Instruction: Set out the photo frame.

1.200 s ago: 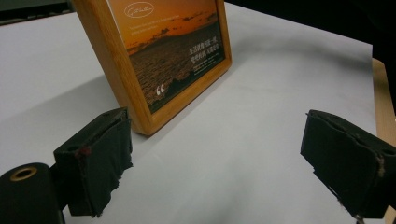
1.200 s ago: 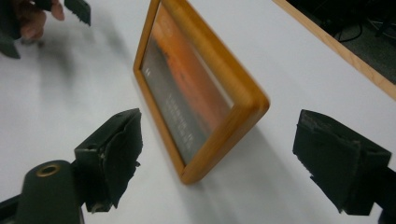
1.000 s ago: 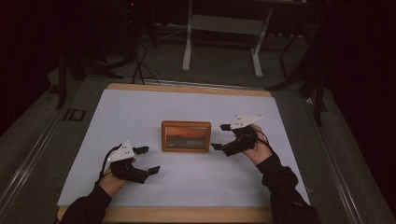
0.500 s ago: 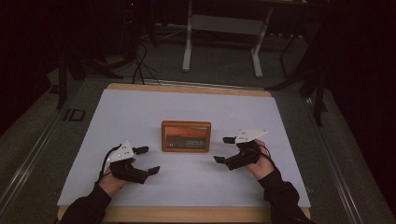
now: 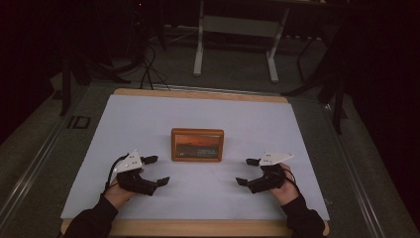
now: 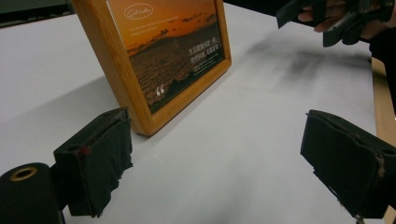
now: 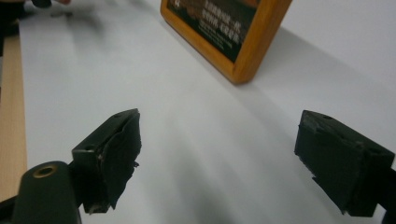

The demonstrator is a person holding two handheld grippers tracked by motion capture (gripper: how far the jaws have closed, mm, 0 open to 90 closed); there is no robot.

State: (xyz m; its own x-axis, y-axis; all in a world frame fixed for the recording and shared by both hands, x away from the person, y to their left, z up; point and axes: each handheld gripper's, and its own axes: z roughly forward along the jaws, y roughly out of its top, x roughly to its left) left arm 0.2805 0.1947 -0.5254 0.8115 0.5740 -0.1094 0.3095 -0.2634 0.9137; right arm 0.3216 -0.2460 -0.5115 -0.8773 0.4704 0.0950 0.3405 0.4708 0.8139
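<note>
A wooden picture frame with a sunset photo stands upright in the middle of the white table sheet. The left gripper view shows the frame close, just beyond my left jaw. In the right gripper view its lower corner sits at the top. My left gripper rests open at the near left of the frame, with nothing between its jaws. My right gripper rests open at the near right, also holding nothing. Both stand apart from the frame.
The wooden table edge runs along the front, under the white sheet. Behind the table stand a metal stand and cables on a dark floor. My right hand and gripper appear far off in the left gripper view.
My right gripper has drawn back from beside the frame toward the near right of the table and come lower. The left gripper and the frame have stayed put.
</note>
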